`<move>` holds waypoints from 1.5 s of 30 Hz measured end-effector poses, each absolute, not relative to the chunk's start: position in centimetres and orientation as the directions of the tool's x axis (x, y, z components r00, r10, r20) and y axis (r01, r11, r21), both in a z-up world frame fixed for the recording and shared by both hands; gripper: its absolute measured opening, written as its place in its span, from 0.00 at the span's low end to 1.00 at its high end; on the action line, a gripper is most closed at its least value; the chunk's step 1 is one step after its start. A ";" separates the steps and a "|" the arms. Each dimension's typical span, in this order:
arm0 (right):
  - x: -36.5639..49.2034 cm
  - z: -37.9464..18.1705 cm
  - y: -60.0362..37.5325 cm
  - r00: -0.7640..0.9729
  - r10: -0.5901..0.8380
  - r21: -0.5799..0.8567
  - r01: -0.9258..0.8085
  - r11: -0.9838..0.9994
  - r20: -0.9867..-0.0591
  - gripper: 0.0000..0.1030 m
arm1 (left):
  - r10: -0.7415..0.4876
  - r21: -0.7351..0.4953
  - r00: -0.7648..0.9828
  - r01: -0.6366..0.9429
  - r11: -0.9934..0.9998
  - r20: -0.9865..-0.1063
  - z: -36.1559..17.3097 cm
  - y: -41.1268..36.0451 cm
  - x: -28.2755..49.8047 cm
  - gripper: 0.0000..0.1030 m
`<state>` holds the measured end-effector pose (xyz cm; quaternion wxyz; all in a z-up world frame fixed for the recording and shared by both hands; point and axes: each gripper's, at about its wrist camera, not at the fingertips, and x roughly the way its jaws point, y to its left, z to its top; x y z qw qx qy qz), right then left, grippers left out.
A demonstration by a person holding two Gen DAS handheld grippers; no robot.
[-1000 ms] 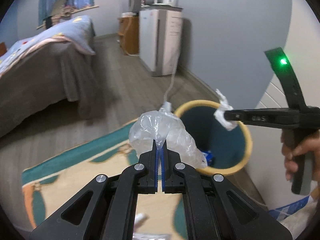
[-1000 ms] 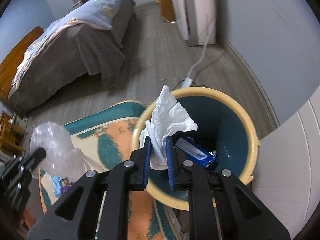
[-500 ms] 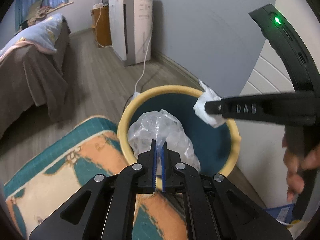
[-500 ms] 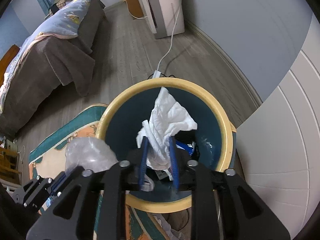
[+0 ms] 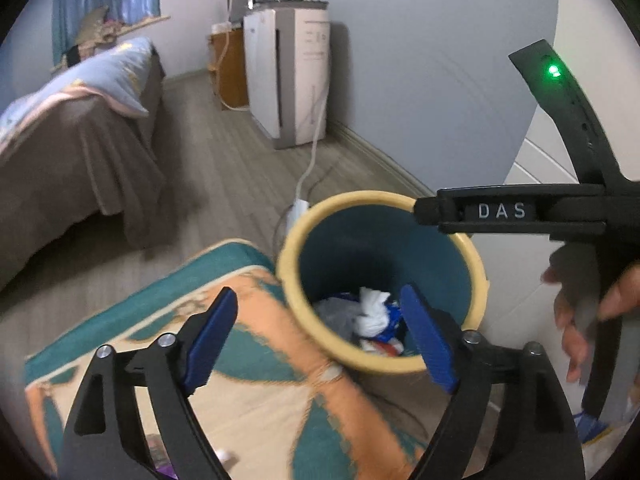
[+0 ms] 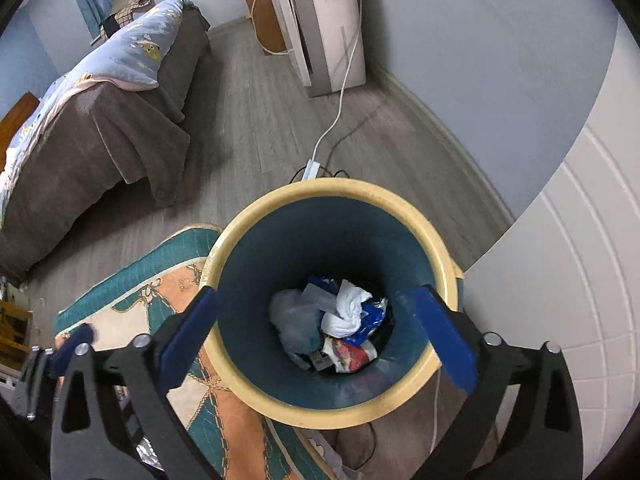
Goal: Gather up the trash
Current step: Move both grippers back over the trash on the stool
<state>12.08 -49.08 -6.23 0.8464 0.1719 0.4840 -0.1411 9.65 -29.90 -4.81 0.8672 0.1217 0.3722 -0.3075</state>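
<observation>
A yellow-rimmed bin (image 5: 288,264) (image 6: 320,188) with a teal inside stands on the floor beside the rug. My left gripper (image 5: 318,336) hovers at its near rim, jaws opening wide, nothing between them. My right gripper (image 6: 316,336) points down over the bin's mouth, jaws also opening, with nothing in them. In the bottom of the bin lie a crumpled white tissue (image 6: 346,314) (image 5: 372,312) and a clear plastic bag (image 6: 292,320) (image 5: 336,316), on top of blue and red wrappers. The right gripper's black body crosses the right side of the left wrist view.
A teal and orange rug (image 5: 256,380) (image 6: 132,304) lies left of the bin. A power strip (image 6: 312,168) and cable run behind it to a white appliance (image 5: 292,80). A bed (image 6: 92,120) stands at the left, a white panelled door (image 6: 560,280) at the right. A hand (image 5: 580,320) holds the right gripper.
Both grippers have gone from shut to wide open. The tissue and the plastic bag have left the jaws and now lie in the bin. The left gripper has moved in closer to the bin.
</observation>
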 end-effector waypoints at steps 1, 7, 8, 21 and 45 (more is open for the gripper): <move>11.8 -5.8 -48.5 0.498 -0.080 0.146 0.398 0.906 -0.863 0.94 | -0.438 -0.007 0.546 0.620 0.784 -0.714 -4.2 -28.9 9.2 0.83; 10.0 -3.1 -44.1 0.543 -0.064 0.147 0.337 0.930 -0.837 0.94 | -0.397 0.024 0.607 0.566 0.824 -0.688 -0.5 -22.3 7.0 0.86; 9.7 -2.8 -43.4 0.549 -0.058 0.151 0.329 0.932 -0.834 0.94 | -0.394 0.021 0.612 0.557 0.830 -0.686 -0.1 -21.3 6.7 0.86; 6.2 -1.3 -31.5 0.574 -0.024 0.081 0.155 0.985 -0.818 0.94 | -0.230 0.065 0.705 0.365 0.929 -0.671 1.6 -6.0 2.7 0.87; 5.7 -14.2 -19.8 0.260 0.000 -0.045 -0.168 0.985 -0.966 0.94 | -0.132 -0.030 0.645 0.167 0.986 -0.753 -3.3 3.7 3.9 0.87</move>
